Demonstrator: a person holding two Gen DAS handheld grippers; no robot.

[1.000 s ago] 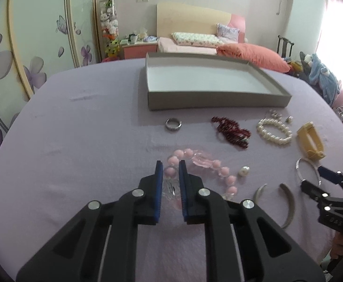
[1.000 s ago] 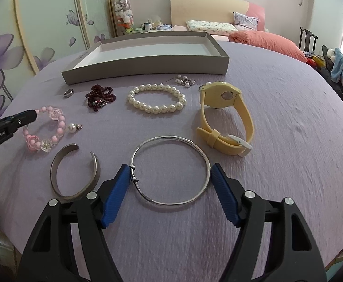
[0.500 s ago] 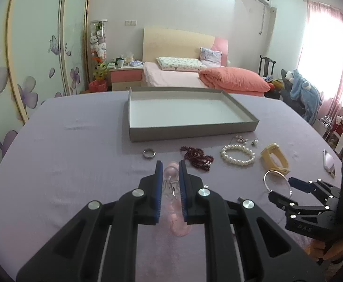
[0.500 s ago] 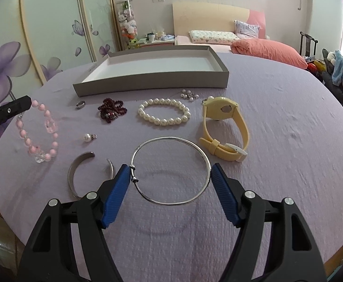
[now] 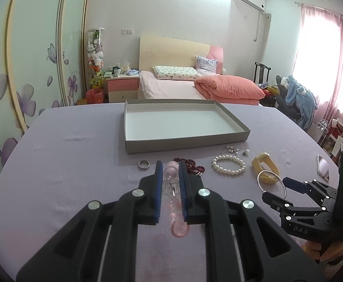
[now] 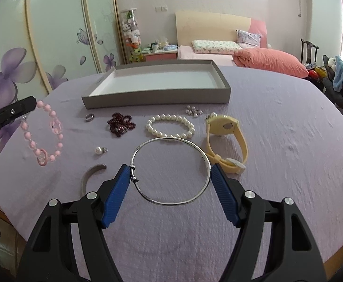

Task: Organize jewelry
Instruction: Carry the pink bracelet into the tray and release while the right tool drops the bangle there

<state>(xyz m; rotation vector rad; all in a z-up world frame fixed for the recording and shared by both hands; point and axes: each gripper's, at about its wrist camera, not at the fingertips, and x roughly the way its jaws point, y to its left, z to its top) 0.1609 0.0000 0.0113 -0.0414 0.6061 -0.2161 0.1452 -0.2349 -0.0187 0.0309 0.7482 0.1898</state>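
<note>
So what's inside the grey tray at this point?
The tray shows only its bare white floor in both views. The strip just behind its near wall is hidden.

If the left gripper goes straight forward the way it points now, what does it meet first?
Probably the near wall of the grey tray. The left gripper, shut on the pink bead bracelet, seems lifted above the dark red beads, though height is unclear.
</note>
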